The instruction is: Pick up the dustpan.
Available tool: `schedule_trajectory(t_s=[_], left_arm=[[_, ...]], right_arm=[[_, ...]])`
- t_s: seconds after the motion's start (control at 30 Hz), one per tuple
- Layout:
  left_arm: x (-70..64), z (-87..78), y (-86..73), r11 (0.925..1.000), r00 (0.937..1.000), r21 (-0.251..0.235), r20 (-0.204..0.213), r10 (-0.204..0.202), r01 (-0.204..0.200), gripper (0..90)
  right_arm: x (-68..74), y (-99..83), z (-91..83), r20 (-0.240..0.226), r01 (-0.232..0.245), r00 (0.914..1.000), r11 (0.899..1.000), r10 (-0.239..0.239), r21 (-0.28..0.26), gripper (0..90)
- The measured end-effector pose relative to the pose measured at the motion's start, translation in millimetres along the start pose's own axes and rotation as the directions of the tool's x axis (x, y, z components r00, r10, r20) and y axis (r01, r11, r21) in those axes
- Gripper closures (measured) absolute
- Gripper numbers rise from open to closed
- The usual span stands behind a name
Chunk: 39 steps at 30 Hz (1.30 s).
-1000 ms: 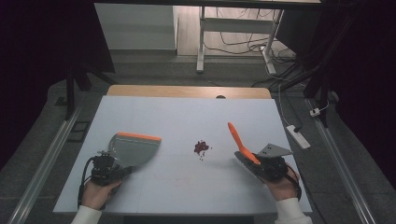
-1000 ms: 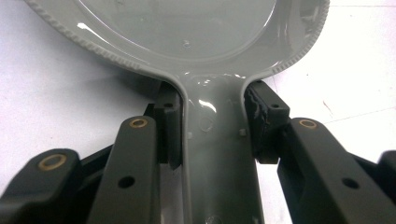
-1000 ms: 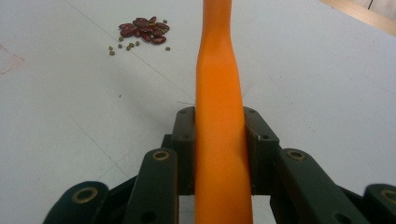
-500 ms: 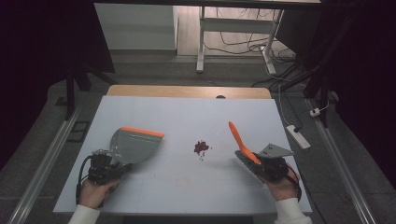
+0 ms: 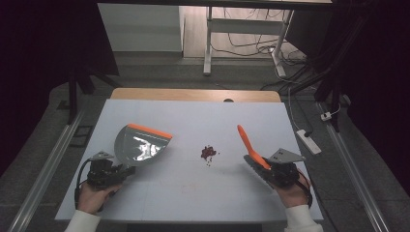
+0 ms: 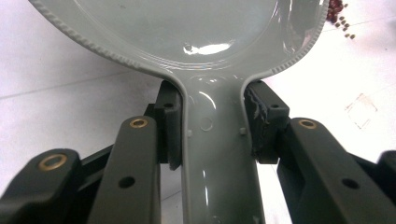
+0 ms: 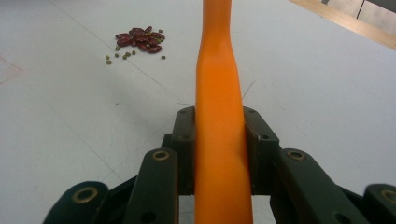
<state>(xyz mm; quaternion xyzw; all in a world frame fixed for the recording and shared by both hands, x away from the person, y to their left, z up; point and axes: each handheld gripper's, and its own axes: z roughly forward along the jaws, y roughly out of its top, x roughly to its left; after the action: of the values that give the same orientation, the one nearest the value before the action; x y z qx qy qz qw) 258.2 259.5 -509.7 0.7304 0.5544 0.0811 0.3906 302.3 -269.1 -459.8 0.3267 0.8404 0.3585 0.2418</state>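
Observation:
A grey dustpan (image 5: 140,144) with an orange front lip is held by its handle in my left gripper (image 5: 115,172), which is shut on it at the table's front left. In the left gripper view the pan's handle (image 6: 215,154) sits clamped between the jaws of the left gripper (image 6: 212,128). My right gripper (image 5: 271,172) at the front right is shut on a brush with an orange handle (image 5: 247,141) that points up and away. In the right gripper view the orange handle (image 7: 217,93) rises between the jaws. A small pile of red and green beans (image 5: 208,152) (image 7: 139,39) lies between the two tools.
The white table top (image 5: 193,193) has a wooden strip (image 5: 193,94) along its far edge. A power strip (image 5: 307,140) lies on the floor to the right. A desk frame with cables (image 5: 241,43) stands beyond the table.
The dustpan's orange lip has risen and shifted slightly to the right, toward the beans. The brush and right gripper have stayed in place.

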Motion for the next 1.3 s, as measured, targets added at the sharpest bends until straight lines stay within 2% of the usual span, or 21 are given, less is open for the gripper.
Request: schedule_trajectory(t_s=[0.2, 0.37, 0.63, 0.97, 1.07, 1.3], left_arm=[[0.8, -4.2, -0.4, 0.9989, 0.9987, -0.032, 0.037, 0.036, -0.035, 61.7], [-1.1, -5.9, -0.7, 0.9962, 0.9961, -0.042, 0.042, 0.078, -0.077, 61.7], [-8.7, -8.2, 0.3, 0.9859, 0.9835, -0.04, 0.075, 0.165, -0.162, 61.8], [-17.4, -9.4, 1.9, 0.9761, 0.9698, -0.021, 0.11, 0.217, -0.217, 61.8], [-19.8, -8.5, 1.9, 0.9712, 0.9628, -0.001, 0.131, 0.236, -0.238, 61.8], [-24.8, -5.5, 2.0, 0.9648, 0.9561, 0.027, 0.144, 0.255, -0.262, 61.8]], right_arm=[[-1.1, -0.2, -1.1, 0.002, -0.008, 1.0, 1.0, 0.008, -0.005, 69.8], [-1.9, -0.4, -1.3, 0.002, -0.008, 1.0, 1.0, 0.008, -0.006, 69.8], [-1.4, 0.0, -1.2, 0.0, -0.006, 1.0, 1.0, 0.006, -0.006, 69.8], [-0.4, 0.4, 0.1, -0.003, -0.002, 1.0, 1.0, 0.002, -0.001, 69.8], [-0.6, 0.3, 0.0, -0.002, -0.003, 1.0, 1.0, 0.003, -0.002, 69.8], [0.0, 0.5, 0.3, -0.003, 0.0, 1.0, 1.0, 0.0, 0.0, 69.8]])
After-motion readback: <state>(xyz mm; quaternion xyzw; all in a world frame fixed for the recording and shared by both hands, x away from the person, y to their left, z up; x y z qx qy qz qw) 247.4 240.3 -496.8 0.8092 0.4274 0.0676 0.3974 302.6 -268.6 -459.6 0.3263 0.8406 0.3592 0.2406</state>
